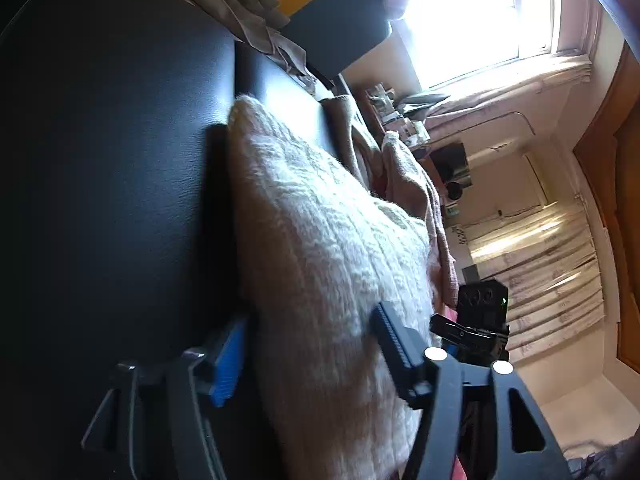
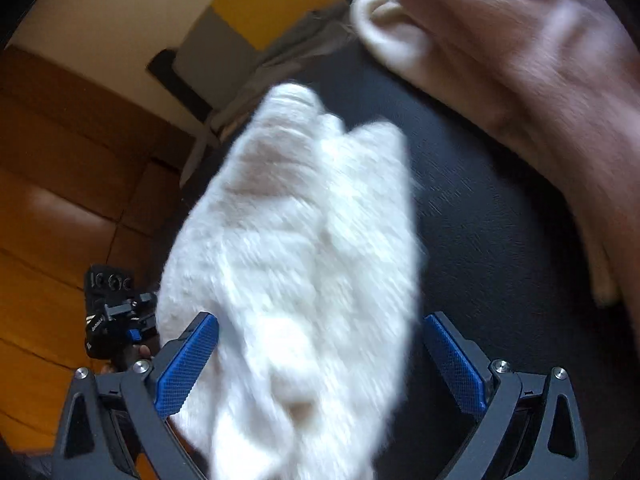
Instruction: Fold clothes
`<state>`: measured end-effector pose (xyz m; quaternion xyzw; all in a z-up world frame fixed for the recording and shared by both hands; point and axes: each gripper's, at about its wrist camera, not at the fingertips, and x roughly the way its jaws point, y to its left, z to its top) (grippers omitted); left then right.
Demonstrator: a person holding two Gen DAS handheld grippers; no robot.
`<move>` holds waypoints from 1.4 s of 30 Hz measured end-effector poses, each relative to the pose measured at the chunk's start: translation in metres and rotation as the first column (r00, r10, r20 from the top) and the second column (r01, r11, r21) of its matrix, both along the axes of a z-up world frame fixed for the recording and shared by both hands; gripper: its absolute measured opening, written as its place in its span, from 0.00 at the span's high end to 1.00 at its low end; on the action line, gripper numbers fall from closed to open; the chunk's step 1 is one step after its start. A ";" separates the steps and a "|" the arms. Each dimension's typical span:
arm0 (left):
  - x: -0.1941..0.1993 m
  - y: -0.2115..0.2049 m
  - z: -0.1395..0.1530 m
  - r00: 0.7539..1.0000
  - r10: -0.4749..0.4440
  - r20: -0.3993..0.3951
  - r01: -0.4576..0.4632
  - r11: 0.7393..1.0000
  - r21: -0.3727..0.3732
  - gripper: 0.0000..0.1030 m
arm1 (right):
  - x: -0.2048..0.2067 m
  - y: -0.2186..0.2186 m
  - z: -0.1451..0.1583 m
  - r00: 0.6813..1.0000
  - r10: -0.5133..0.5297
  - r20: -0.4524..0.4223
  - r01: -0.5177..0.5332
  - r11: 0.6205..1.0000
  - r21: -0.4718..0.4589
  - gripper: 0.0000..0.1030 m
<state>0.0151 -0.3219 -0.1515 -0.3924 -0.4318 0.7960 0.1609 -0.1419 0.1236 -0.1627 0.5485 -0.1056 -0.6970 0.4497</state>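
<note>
A cream knit sweater (image 2: 296, 248) is straddled, not pinched, by the wide-open left gripper (image 1: 308, 356) and right gripper (image 2: 320, 360) on a black surface (image 1: 120, 200), seemingly released.

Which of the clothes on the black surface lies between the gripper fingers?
The fluffy white knit. It lies between both open grippers' fingers, while the pinkish-brown garment lies off to the side and the grey-brown cloth lies farther back.

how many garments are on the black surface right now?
3, maybe more hidden: fluffy white knit sweater between the open tool pads; pinkish-beige fleece garment beyond it; crumpled grey-brown cloth at the far edge.
</note>
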 end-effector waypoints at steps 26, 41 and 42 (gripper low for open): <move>0.203 -0.092 0.089 0.871 0.415 -0.264 -0.480 0.834 -0.271 0.63 | 0.137 -0.237 0.009 0.891 0.454 0.003 -0.449 0.882 -0.142 0.43; 0.340 -0.319 0.040 0.472 0.875 -0.106 -0.828 0.399 -0.394 0.62 | 0.341 -0.612 0.062 0.565 0.800 -0.202 -0.813 0.582 0.034 0.51; 0.344 -0.330 0.023 0.455 0.889 -0.055 -0.823 0.396 -0.407 0.62 | 0.353 -0.625 0.053 0.548 0.811 -0.205 -0.816 0.572 0.082 0.54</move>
